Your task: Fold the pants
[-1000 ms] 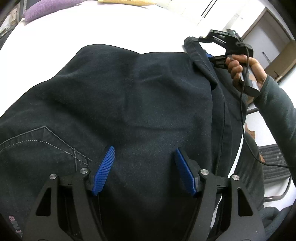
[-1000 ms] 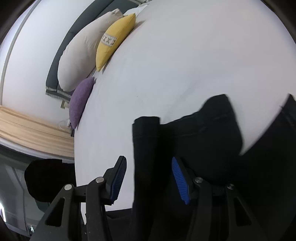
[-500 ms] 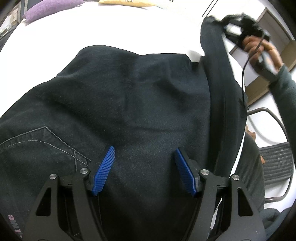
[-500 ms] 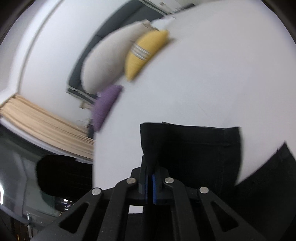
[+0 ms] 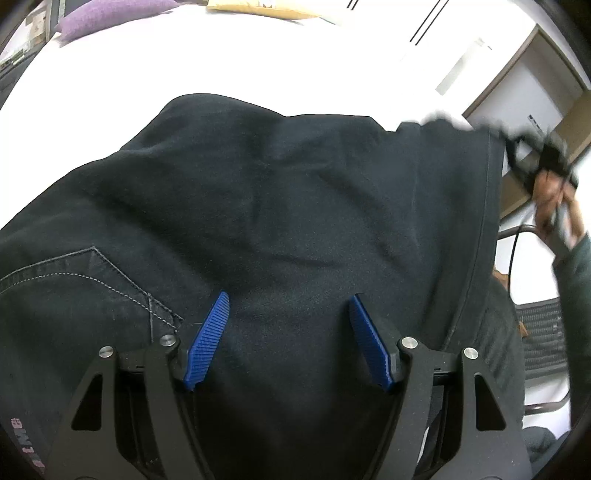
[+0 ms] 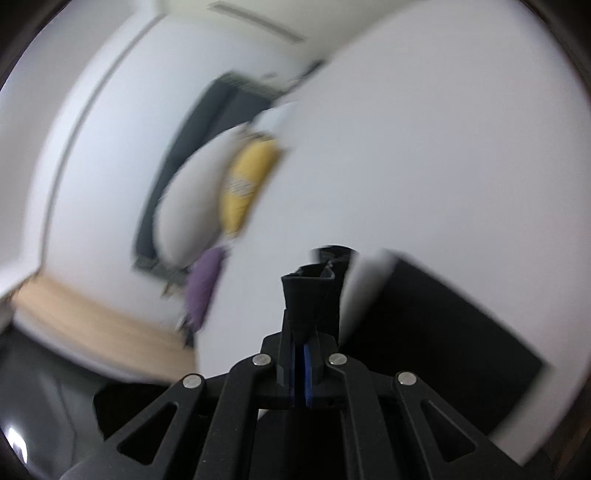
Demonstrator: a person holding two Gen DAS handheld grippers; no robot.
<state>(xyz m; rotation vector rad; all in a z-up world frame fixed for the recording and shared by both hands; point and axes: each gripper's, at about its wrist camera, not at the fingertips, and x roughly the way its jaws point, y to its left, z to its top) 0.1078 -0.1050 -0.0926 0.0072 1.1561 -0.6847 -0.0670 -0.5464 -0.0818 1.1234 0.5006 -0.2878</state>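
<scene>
Dark pants (image 5: 258, 206) lie spread on a white bed (image 5: 221, 55), with a stitched back pocket at the left. My left gripper (image 5: 288, 306) is open, its blue pads (image 5: 207, 339) resting over the fabric. My right gripper (image 6: 303, 354) is shut on the pants' hem (image 6: 314, 295) and holds it lifted above the bed. It also shows blurred at the right of the left wrist view (image 5: 535, 162), pulling a pant leg (image 5: 472, 229) up.
A purple pillow (image 5: 110, 14), a yellow pillow (image 6: 247, 184) and a pale pillow (image 6: 184, 214) lie at the bed's head. A mesh chair (image 5: 543, 332) stands beside the bed on the right.
My right gripper shut on the hem and has lifted it up and to the right, drawing the pant leg off the bed. The left gripper has not moved.
</scene>
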